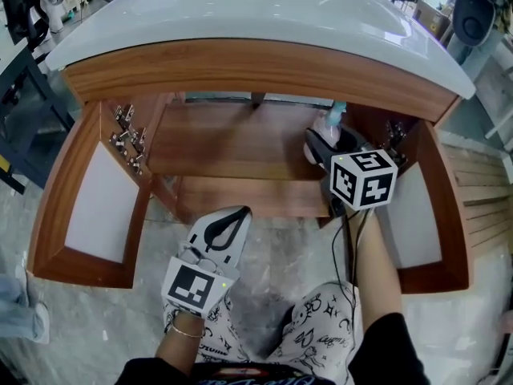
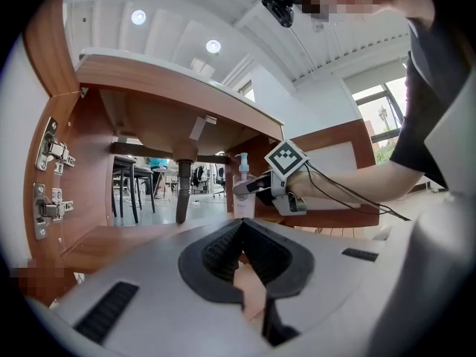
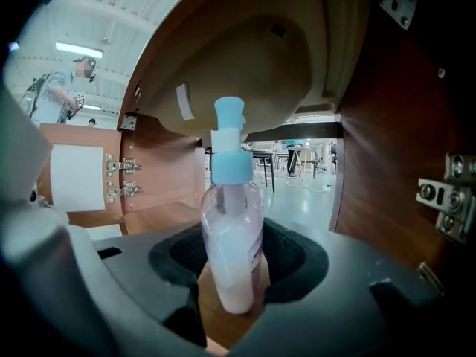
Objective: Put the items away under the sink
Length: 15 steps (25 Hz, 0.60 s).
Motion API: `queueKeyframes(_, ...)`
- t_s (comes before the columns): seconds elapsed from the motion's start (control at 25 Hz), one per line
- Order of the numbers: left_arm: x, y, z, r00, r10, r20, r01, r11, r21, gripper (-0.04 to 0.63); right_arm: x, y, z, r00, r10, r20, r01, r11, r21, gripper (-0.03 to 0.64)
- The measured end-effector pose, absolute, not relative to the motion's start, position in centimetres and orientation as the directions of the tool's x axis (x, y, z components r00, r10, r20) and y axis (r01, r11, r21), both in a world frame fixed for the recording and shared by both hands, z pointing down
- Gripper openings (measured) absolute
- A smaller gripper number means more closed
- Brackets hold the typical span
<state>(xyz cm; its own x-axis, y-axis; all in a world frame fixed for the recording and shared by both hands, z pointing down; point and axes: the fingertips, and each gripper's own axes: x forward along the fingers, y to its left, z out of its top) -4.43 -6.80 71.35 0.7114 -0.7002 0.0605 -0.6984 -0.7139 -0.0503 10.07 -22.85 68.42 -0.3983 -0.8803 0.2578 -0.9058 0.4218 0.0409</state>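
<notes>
A clear pump bottle [image 3: 232, 222] with a blue top and pale pink liquid stands upright between the jaws of my right gripper [image 3: 234, 285], which is shut on its lower body. In the head view the right gripper [image 1: 319, 147] reaches into the right side of the open wooden cabinet [image 1: 232, 139] under the white sink [image 1: 264, 14], with the bottle [image 1: 329, 125] at its tip. From the left gripper view the bottle [image 2: 242, 188] is just over the shelf near the right wall. My left gripper [image 1: 239, 213] hangs outside the cabinet front, shut and holding nothing.
Both cabinet doors stand open, the left door [image 1: 96, 203] and the right door [image 1: 417, 223]. Metal hinges [image 1: 128, 139] stick out on the left wall, and more hinges [image 3: 446, 199] sit close on the right. A drain pipe [image 2: 182, 192] drops from the basin at the middle back.
</notes>
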Motion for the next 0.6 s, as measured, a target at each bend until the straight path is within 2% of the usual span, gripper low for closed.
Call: queueKeyframes(0.6, -4.6, -6.5, 71.5, 0.699, -0.712, 0.065, -0.710, -0.702, -0.052, 0.008, 12.3, -25.6, 68.7, -0.336, -0.900, 0.278, -0.932, 0.360, 0.040, 0.210)
